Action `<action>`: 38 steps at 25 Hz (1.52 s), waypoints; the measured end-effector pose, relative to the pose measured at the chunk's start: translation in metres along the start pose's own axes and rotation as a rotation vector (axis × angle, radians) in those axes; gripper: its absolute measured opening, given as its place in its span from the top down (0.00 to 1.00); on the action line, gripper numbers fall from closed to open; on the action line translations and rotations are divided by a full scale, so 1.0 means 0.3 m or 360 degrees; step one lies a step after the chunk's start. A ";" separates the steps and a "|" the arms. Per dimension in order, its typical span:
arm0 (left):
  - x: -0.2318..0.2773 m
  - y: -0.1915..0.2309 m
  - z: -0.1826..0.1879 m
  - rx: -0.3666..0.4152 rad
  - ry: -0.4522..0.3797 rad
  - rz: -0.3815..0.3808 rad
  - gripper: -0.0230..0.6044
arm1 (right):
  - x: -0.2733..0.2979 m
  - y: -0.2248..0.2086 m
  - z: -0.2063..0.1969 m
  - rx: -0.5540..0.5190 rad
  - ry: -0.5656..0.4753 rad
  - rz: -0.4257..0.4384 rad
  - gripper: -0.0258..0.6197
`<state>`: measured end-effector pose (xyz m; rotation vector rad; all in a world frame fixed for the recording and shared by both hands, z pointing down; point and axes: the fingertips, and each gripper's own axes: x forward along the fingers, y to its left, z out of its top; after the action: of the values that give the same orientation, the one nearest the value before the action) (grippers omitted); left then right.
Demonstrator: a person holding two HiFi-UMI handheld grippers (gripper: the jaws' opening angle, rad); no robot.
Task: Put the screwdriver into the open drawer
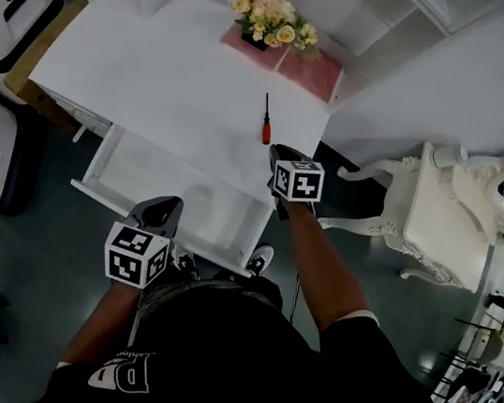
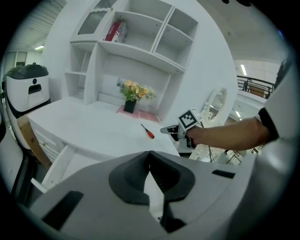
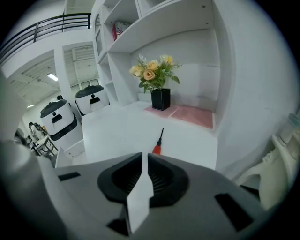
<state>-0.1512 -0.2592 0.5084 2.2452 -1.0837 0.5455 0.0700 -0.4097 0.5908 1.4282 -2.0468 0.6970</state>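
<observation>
A screwdriver (image 1: 266, 120) with a red handle and a black shaft lies on the white desk top (image 1: 158, 77), handle toward me. It also shows in the left gripper view (image 2: 148, 132) and, just beyond the jaws, in the right gripper view (image 3: 158, 143). The open drawer (image 1: 107, 156) sticks out of the desk front, white inside. My right gripper (image 1: 283, 155) hovers at the desk's front edge, a little short of the handle, its jaws slightly apart with nothing between them (image 3: 144, 157). My left gripper (image 1: 168, 207) hangs over the drawer's front rim, its tips touching and holding nothing (image 2: 150, 154).
A black vase of yellow flowers (image 1: 267, 18) stands on a pink mat (image 1: 297, 65) at the desk's back, under white shelves. An ornate white chair and mirror stand (image 1: 440, 211) are to the right. White machines (image 1: 13, 6) stand to the left.
</observation>
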 end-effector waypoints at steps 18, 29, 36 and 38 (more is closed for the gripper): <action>-0.050 0.128 -0.057 -0.0136 0.0051 0.0163 0.94 | 0.336 -0.097 0.042 0.0082 0.0221 -0.0080 0.74; -0.046 0.130 -0.075 -0.0153 0.0068 0.0147 0.94 | 0.370 -0.113 -0.026 0.0063 0.0369 -0.0098 0.72; -0.061 0.134 -0.071 -0.0156 0.0052 0.0144 0.94 | 0.374 -0.112 -0.027 0.0000 0.0446 -0.0121 0.78; -0.067 0.136 -0.073 -0.0159 0.0052 0.0148 0.94 | 0.375 -0.114 -0.023 0.0034 0.0453 -0.0104 0.78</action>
<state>-0.1981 -0.2540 0.5262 2.1015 -1.1772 0.5523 0.0708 -0.4903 0.6767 1.3173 -1.7713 0.8447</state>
